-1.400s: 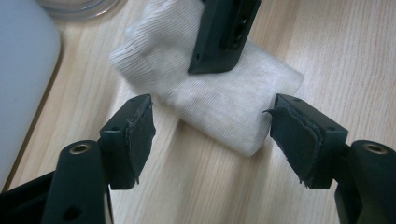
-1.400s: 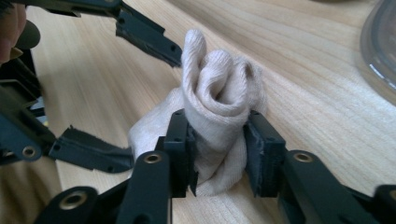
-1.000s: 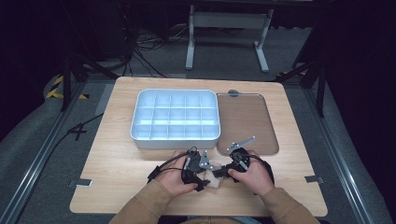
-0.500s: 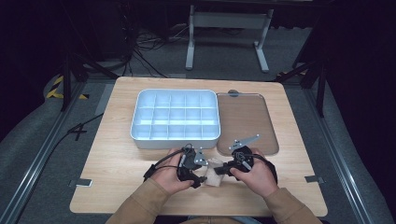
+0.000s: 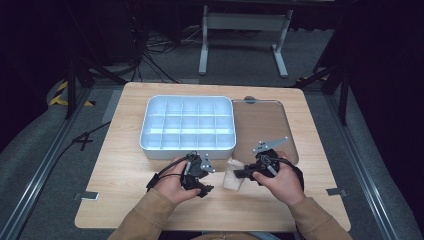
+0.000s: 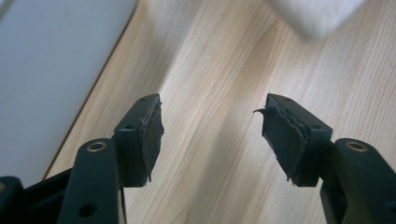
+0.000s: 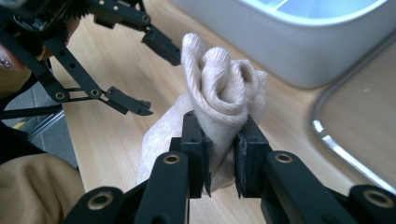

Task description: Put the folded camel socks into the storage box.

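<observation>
A rolled beige cloth point(image 5: 231, 177) point(image 7: 224, 93) hangs just above the wooden table point(image 5: 125, 170), near its front edge. My right gripper point(image 5: 239, 174) point(image 7: 220, 140) is shut on the cloth's lower part, and the rolled end stands up beyond the jaws. My left gripper point(image 5: 208, 180) point(image 6: 212, 130) sits a little to the cloth's left, apart from it. Its jaws have just been closing a little but still stand open, with only bare wood between them. The right gripper view shows the left gripper point(image 7: 159, 84) beside the cloth.
A white tray of several compartments point(image 5: 187, 150) point(image 7: 289, 51) point(image 6: 46, 70) lies just behind the grippers. A flat brown tray with a metal rim point(image 5: 262, 125) point(image 7: 364, 116) lies to its right, close behind my right hand. Bare wood stretches to the left.
The right gripper has risen a little with the cloth in it. The left gripper has come off the cloth and drawn slightly away to the left.
</observation>
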Motion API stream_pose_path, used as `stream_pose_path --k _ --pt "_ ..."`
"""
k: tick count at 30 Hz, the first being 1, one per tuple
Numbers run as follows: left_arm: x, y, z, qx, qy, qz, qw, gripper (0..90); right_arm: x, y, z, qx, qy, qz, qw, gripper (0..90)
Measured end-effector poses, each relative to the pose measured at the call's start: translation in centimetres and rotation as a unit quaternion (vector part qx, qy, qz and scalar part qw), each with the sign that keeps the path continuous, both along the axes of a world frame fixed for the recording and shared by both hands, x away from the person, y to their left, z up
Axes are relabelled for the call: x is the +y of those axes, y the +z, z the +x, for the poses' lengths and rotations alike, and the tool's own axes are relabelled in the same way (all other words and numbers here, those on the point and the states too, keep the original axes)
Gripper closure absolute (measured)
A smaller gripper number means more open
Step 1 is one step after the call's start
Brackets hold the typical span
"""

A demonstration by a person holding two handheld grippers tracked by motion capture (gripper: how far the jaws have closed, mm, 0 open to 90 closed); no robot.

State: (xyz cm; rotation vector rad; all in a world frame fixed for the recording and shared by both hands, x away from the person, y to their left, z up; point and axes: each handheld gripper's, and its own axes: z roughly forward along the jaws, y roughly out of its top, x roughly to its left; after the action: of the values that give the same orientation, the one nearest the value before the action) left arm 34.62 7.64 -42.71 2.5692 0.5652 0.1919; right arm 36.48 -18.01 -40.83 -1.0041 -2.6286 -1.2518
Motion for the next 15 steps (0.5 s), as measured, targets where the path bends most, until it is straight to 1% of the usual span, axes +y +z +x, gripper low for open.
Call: stream_pose_path --k 1,3,5,7,9,11,13,15 --pt "0.2 0.2 0.1 -0.002 0.003 0.001 1.0 38.4 -0.1 0.3 0.1 -0.003 -0.001 0.002 1.0 76.7" --pt "0.5 0.8 0.2 0.001 0.012 0.013 0.9998 39.0 -0.3 0.9 0.3 -0.011 -0.003 0.003 0.9999 76.6" --pt "1.0 1.3 0.3 0.001 0.013 -0.008 0.9999 39.7 -0.4 1.4 0.3 -0.013 -0.004 0.002 0.9999 76.6" --pt "1.4 1.7 0.3 0.003 0.013 -0.009 0.9999 39.8 -0.4 1.8 0.5 -0.018 -0.001 -0.001 0.9998 76.6" --pt "1.7 1.9 0.2 0.005 0.019 -0.014 0.9997 39.3 -0.4 2.1 0.6 -0.021 -0.002 -0.004 0.9998 76.5" --pt "2.0 2.0 0.3 0.013 0.022 -0.011 0.9996 38.8 -0.5 2.4 0.9 -0.024 -0.003 -0.007 0.9997 76.5" --pt "2.2 2.1 0.4 0.029 0.028 -0.007 0.9992 39.2 -0.5 2.8 1.1 -0.026 -0.004 -0.007 0.9996 76.4" --pt "2.6 2.2 0.5 0.043 0.028 -0.011 0.9986 38.8 -0.5 3.0 1.3 -0.031 -0.002 -0.006 0.9995 76.3"
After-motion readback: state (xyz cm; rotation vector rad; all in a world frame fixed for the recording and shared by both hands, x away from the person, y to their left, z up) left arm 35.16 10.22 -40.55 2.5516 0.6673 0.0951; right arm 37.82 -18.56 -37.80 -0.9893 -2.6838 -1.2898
